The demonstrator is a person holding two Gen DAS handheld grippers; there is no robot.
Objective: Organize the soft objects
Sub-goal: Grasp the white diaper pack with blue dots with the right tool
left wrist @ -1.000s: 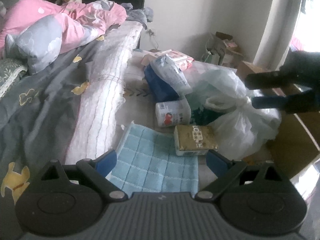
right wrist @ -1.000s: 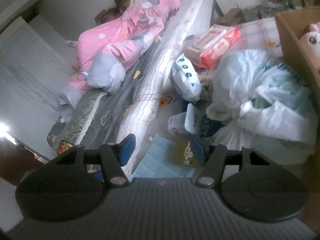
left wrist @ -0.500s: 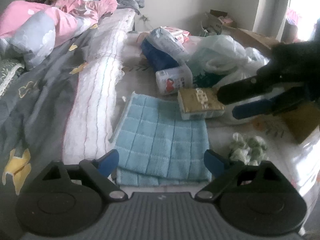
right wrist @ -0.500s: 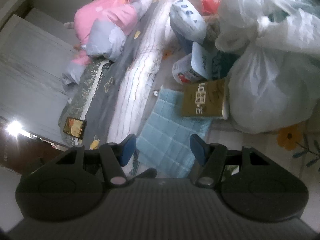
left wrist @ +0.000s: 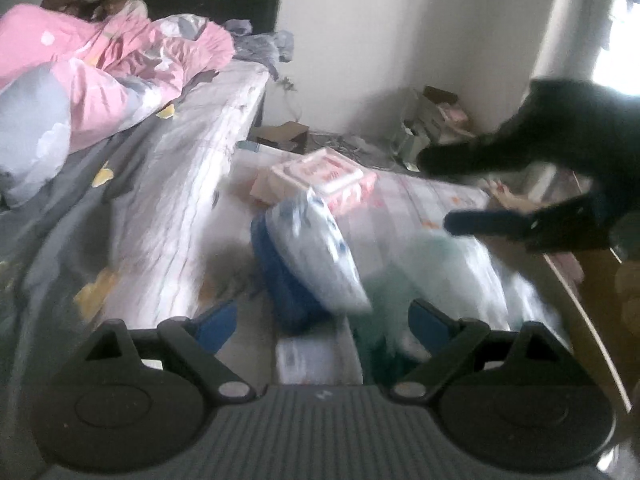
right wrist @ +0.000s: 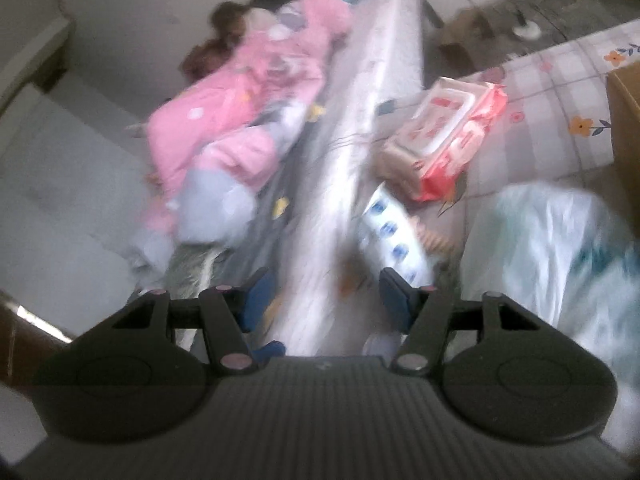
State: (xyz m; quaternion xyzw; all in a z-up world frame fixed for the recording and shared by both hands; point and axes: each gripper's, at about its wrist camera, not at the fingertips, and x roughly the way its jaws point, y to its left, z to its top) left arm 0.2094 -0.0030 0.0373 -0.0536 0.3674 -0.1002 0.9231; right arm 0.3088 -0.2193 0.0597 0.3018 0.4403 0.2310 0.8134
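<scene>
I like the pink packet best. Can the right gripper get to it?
Probably yes. The right gripper is open and holds nothing, and the pink packet lies on top of the pile with nothing over it. The view is blurred, so that's a guess.

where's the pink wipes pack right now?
The pink wipes pack sits mid-frame in both wrist views, on the floral mat beside the bed's edge, just behind the white-and-blue pack, with nothing gripping it.

soft daylight glares from a window (left wrist: 616, 20) at upper right; both views motion-blurred beyond the claws, edges bent and darkened by fisheye.
</scene>
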